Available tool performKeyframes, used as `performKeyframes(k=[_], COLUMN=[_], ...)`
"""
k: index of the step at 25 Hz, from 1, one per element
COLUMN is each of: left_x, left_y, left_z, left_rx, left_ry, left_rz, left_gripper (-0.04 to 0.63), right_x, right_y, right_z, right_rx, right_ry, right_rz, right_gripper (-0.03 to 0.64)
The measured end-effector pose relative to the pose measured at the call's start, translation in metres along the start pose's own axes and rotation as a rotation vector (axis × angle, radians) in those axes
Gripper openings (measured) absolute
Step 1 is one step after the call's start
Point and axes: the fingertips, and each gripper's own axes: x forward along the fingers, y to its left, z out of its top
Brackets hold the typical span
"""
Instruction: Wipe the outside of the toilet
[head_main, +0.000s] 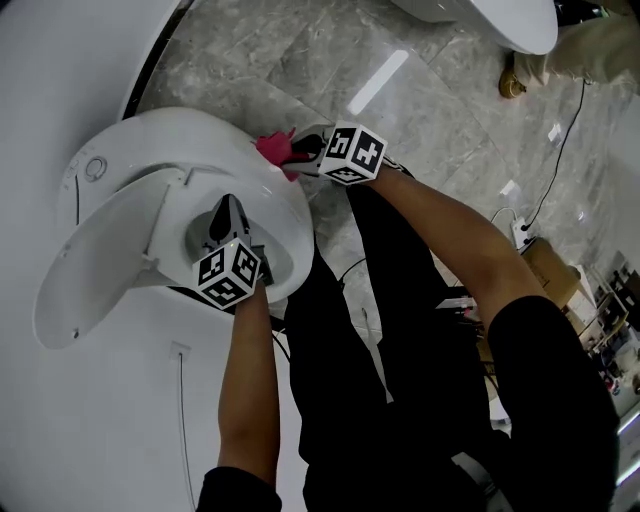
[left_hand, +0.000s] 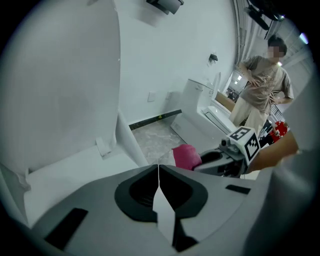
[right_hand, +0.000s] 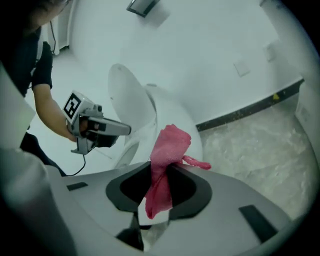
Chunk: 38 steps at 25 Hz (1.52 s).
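Your right gripper (head_main: 296, 152) clamps the soft, limp pink cloth (head_main: 270, 148) by its bunched middle, probably touching the toilet (head_main: 120, 150) rim at one o'clock; left gripper (head_main: 228, 210), jaws together, holds nothing.

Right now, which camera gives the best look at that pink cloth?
The right gripper view: the pink cloth sits large and centred, pinched in the right tool. The head view shows only a small pink scrap beside the toilet; the left gripper view shows a distant pink lump.
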Motion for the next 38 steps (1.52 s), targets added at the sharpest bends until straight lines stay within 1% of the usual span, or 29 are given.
performKeyframes(k=[2, 5, 9, 13, 15, 18, 20, 22, 24, 27, 29, 31, 34, 38], left_x=[0.002, 0.006, 0.013, 0.014, 0.013, 0.012, 0.013, 0.013, 0.013, 0.016, 0.017, 0.016, 0.016, 0.02], left_y=[0.006, 0.018, 0.041, 0.058, 0.063, 0.069, 0.069, 0.067, 0.067, 0.059, 0.052, 0.045, 0.035, 0.028], left_z=[0.02, 0.046, 0.068, 0.072, 0.071, 0.069, 0.063, 0.057, 0.054, 0.047, 0.044, 0.042, 0.038, 0.025], left_rx=[-0.003, -0.004, -0.025, -0.096, -0.126, -0.151, -0.15, -0.121, -0.1, -0.101, -0.089, -0.062, 0.002, 0.032], left_ry=[-0.027, -0.059, -0.071, -0.068, -0.068, -0.072, -0.067, -0.058, -0.056, -0.053, -0.049, -0.049, -0.042, -0.024], left_rz=[0.011, 0.034, 0.098, 0.154, 0.166, 0.17, 0.16, 0.157, 0.158, 0.137, 0.116, 0.102, 0.079, 0.049], left_gripper=[0.02, 0.02, 0.02, 0.02, 0.02, 0.02, 0.02, 0.02, 0.02, 0.02, 0.02, 0.02, 0.02, 0.02], right_x=[0.005, 0.025, 0.071, 0.118, 0.137, 0.153, 0.153, 0.151, 0.151, 0.143, 0.138, 0.133, 0.124, 0.112], right_y=[-0.021, -0.043, -0.058, -0.064, -0.061, -0.056, -0.058, -0.056, -0.051, -0.049, -0.047, -0.044, -0.038, -0.033], right_z=[0.048, 0.11, 0.175, 0.208, 0.217, 0.225, 0.224, 0.216, 0.206, 0.185, 0.166, 0.144, 0.109, 0.066], right_rx=[-0.058, -0.11, -0.178, -0.24, -0.28, -0.325, -0.301, -0.279, -0.279, -0.277, -0.264, -0.256, -0.238, -0.189], right_ry=[-0.058, -0.125, -0.158, -0.129, -0.108, -0.092, -0.089, -0.075, -0.062, -0.044, -0.03, -0.009, 0.014, 0.023], right_rz=[-0.044, -0.069, -0.082, -0.125, -0.11, -0.054, -0.012, 0.029, 0.052, 0.058, 0.056, 0.059, 0.062, 0.045], right_gripper=[0.11, 0.11, 0.11, 0.11, 0.11, 0.11, 0.11, 0.11, 0.109, 0.107, 0.107, 0.107, 0.107, 0.107])
